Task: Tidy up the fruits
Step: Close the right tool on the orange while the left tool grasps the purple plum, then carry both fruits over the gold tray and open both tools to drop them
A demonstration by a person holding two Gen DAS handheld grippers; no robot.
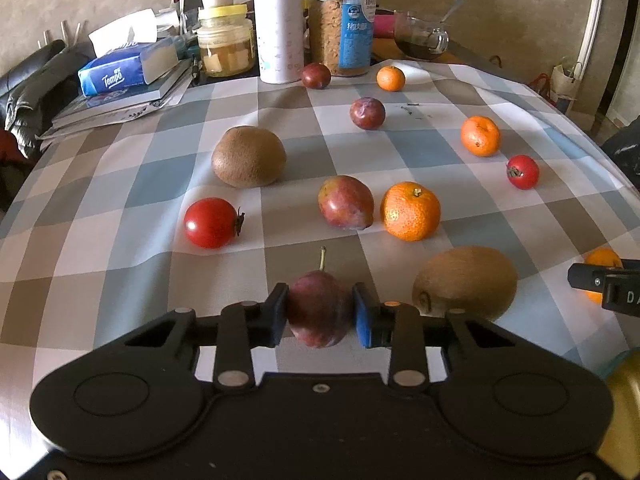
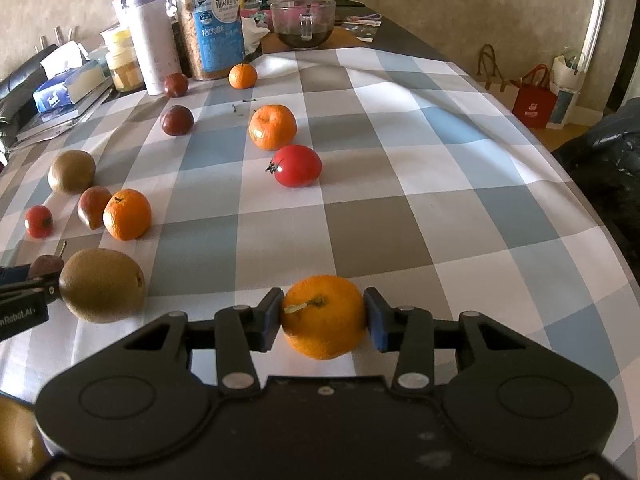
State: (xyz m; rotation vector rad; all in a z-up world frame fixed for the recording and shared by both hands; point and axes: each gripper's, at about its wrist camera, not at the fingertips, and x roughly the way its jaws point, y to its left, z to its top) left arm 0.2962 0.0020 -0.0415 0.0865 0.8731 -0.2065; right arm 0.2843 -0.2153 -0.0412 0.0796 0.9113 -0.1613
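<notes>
Fruit lies scattered on a checked tablecloth (image 1: 120,184). My left gripper (image 1: 320,305) is shut on a dark red plum (image 1: 318,320) with a short stem, near the front edge. To its right lies a kiwi (image 1: 464,280); beyond are a tomato (image 1: 210,222), another plum (image 1: 346,202) and a mandarin (image 1: 410,210). In the right wrist view my right gripper (image 2: 324,313) is shut on a mandarin (image 2: 322,320), both pads touching its sides. The left gripper (image 2: 24,292) shows at that view's left edge beside the kiwi (image 2: 102,284).
Along the back stand a white bottle (image 1: 278,28), a tall cereal jar (image 1: 344,28), a yellow-lidded jar (image 1: 226,42), a tissue box (image 1: 128,66) on books and a glass bowl (image 1: 420,38). More fruit lies mid-table. Bags (image 2: 534,96) stand on the floor at right.
</notes>
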